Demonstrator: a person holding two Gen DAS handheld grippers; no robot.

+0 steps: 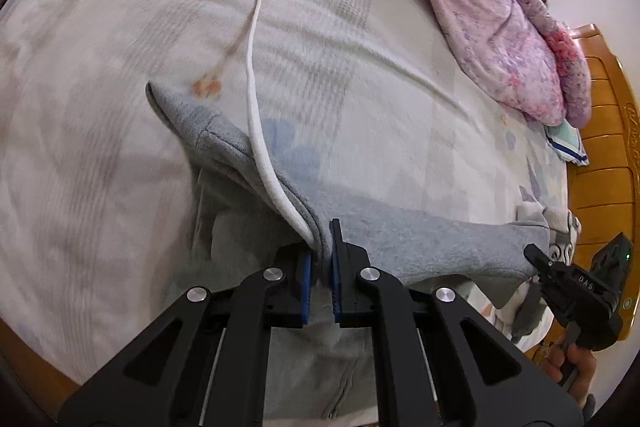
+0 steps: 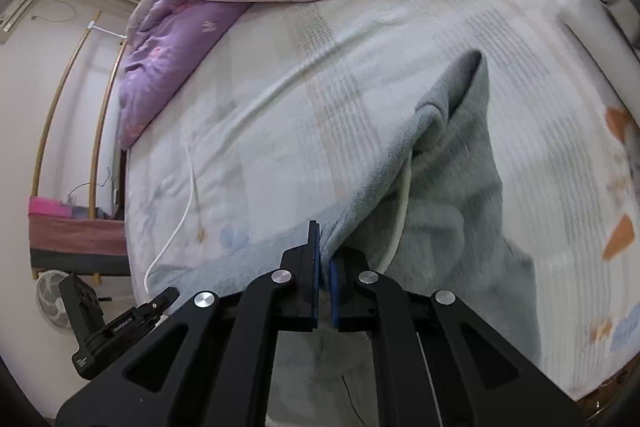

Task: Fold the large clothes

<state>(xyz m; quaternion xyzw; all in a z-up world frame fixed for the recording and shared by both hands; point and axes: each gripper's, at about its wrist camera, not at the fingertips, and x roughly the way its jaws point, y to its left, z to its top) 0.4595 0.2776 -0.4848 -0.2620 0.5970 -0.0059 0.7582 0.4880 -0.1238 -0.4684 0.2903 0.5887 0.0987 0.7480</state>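
Only the left wrist view shows a hand (image 1: 576, 363) gripping the right gripper (image 1: 534, 253).

The hoodie (image 1: 420, 247) is cut off at the picture's bottom edge, its lower part hidden behind the left hand-held gripper (image 1: 320, 267), and the bed (image 1: 100, 147) beside it is blurred.

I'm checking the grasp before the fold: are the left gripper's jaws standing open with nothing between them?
No, the left gripper is shut on the grey hoodie, its blue pads pinching the fabric edge beside the white drawstring.
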